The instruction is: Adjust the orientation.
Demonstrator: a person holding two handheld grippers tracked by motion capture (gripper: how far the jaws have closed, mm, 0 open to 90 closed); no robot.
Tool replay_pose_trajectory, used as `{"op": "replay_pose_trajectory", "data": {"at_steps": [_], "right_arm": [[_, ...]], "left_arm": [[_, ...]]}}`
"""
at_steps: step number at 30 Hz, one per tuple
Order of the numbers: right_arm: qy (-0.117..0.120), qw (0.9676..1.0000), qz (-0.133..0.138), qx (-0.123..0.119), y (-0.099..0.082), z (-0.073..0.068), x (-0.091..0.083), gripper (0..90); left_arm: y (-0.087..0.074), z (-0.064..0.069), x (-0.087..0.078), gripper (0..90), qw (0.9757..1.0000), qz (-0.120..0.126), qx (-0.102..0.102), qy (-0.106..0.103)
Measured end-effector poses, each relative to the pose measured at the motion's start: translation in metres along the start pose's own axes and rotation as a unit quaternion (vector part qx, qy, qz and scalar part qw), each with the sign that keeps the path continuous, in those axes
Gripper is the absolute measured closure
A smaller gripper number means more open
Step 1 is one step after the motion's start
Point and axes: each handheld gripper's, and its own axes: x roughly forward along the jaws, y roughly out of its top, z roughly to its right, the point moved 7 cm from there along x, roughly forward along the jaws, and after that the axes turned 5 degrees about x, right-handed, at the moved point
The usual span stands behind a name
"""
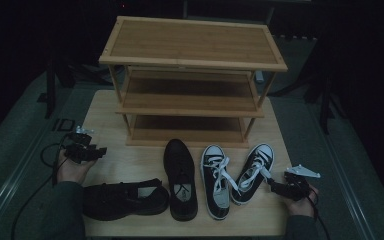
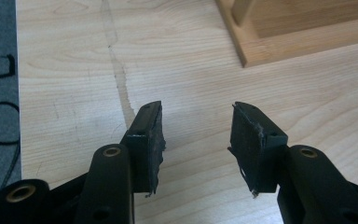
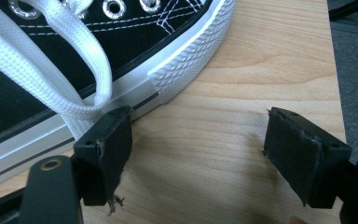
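A: Four shoes lie in a row on the table (image 1: 105, 107) in front of the wooden rack (image 1: 192, 50), whose three shelves are all bare. Going from the left: the left gripper (image 1: 96, 153) hangs over bare wood at the table's left edge, near the rack's foot (image 2: 279, 44). Its jaws stand apart with nothing between them.

B: So it's idle. What sits nearest to it?

A: A black shoe lying crosswise (image 1: 125, 199), toe pointing toward the middle of the table. Beside that, an upright black lace-up (image 1: 180, 177), toe toward the rack. Then the left sneaker (image 1: 215, 180), black canvas with white laces, and the right sneaker (image 1: 252, 172), tilted so its heel leans toward its partner.

B: And the right gripper?

A: The right gripper (image 1: 274, 185) is just beside that right sneaker (image 3: 121, 51). Its jaws are spread wide and grip nothing; one pad (image 3: 109, 149) sits against the white rubber sole edge, with a lace draped just above it, and the other pad (image 3: 303, 154) is well clear over bare wood.

B: Which step do you make of it?

A: I'd judge it the reach for the first shoe, before any grasp. Nothing is shelved yet.

B: What does the next move need?

A: Probably bringing the jaws round the sneaker's side wall or heel collar, keeping the loose lace out of the pinch, then closing firmly before lifting it toward a shelf.
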Motion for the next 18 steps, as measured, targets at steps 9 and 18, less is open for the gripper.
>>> {"op": "replay_pose_trajectory", "data": {"at_steps": [9, 18], "right_arm": [[0.001, 1.0, 0.0, 0.0, 0.0, 0.0, 0.0, 23.1], [0.001, 1.0, 0.0, 0.0, 0.0, 0.0, 0.0, 23.1]], "left_arm": [[0.004, 0.012, -0.011, 55.0, 0.9999, 0.009, 0.01, -0.008], [0.008, 0.022, -0.02, 56.3, 0.9994, 0.015, 0.024, -0.018]]}}
